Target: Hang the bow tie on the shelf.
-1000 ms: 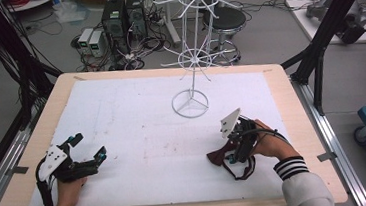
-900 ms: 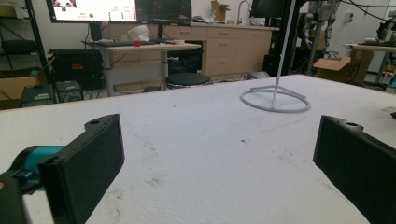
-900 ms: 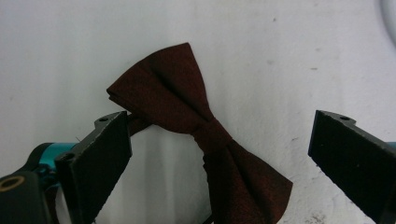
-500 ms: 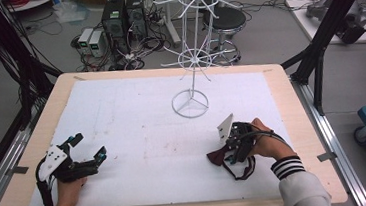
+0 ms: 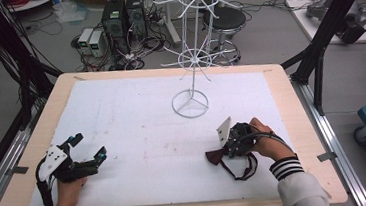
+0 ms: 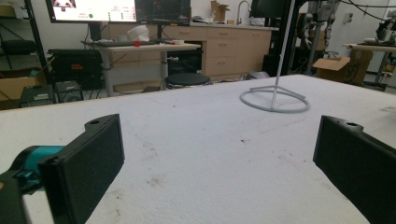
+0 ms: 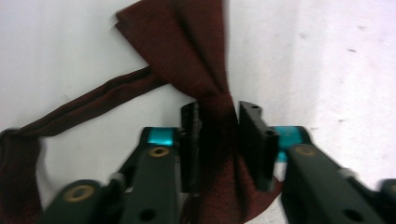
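Note:
A dark red bow tie [image 5: 215,156] lies on the white table cover at the right front, and its strap [image 5: 242,171] loops toward the person. My right gripper [image 5: 227,151] points left and down at it. In the right gripper view the jaws are shut on the knot of the bow tie [image 7: 187,46], at my right gripper [image 7: 219,112]. One wing spreads beyond the jaws and the strap [image 7: 93,100] trails off to the left. My left gripper [image 5: 88,145] rests at the left front, open with nothing between its jaws [image 6: 219,154].
A white wire display stand [image 5: 191,102] with a ring base stands at the middle back of the table; its base [image 6: 274,98] lies ahead of the left gripper. The wooden table edge [image 5: 303,122] frames the white cover. Computers, cables and a stool sit on the floor beyond.
My right gripper has shifted slightly left and toward the person, staying on the bow tie. The left gripper has not moved.

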Motion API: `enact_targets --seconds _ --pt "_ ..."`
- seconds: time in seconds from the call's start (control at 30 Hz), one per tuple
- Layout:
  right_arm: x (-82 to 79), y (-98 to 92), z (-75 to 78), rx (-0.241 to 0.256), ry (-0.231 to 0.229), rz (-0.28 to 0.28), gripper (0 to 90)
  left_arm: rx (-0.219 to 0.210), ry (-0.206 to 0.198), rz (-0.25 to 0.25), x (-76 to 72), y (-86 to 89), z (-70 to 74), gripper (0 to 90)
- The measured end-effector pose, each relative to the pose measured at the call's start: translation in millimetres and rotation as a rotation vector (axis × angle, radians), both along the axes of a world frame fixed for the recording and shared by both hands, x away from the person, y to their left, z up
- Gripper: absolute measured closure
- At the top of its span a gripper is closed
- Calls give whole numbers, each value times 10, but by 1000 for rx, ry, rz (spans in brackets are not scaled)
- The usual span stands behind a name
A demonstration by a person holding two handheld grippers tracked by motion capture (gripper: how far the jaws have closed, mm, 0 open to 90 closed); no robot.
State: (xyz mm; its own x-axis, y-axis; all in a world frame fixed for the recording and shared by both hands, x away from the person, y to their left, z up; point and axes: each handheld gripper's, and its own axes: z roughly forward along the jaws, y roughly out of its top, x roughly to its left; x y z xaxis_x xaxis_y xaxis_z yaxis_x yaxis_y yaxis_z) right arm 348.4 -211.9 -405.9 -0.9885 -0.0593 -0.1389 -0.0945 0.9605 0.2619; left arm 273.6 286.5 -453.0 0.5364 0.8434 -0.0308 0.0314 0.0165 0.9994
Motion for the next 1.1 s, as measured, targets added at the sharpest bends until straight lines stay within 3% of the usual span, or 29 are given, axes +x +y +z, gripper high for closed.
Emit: enact_targets --seconds 0.27,0.47,0.53,0.67,0.7,0.73,0.77,0.8,0.97,1.1 --pt "-10 -23 29 19 -2 -16 750 -1 0 0 0 0 0 23" --pt "-26 -20 45 27 -7 3 750 -1 0 0 0 0 0 23" --pt "-25 -21 58 41 -12 -18 749 0 0 0 -1 -1 1 23" --pt "-8 -67 121 105 -16 -49 749 0 0 -2 -1 1 0 23" --pt "-13 -82 164 144 -25 -48 750 -1 0 0 0 0 0 23" --pt "-13 -82 164 144 -25 -48 750 -1 0 -1 0 0 0 23" --pt "-14 -99 218 204 -34 -53 751 0 0 -1 -1 0 1 23" --pt "-14 -99 218 204 -34 -53 751 0 -1 -2 -1 -2 0 23" --pt "-10 -158 326 304 -36 -110 751 4 0 -3 -3 -1 1 23" --pt "-7 -184 356 341 -25 -136 751 4 -1 -3 -2 -1 1 23"
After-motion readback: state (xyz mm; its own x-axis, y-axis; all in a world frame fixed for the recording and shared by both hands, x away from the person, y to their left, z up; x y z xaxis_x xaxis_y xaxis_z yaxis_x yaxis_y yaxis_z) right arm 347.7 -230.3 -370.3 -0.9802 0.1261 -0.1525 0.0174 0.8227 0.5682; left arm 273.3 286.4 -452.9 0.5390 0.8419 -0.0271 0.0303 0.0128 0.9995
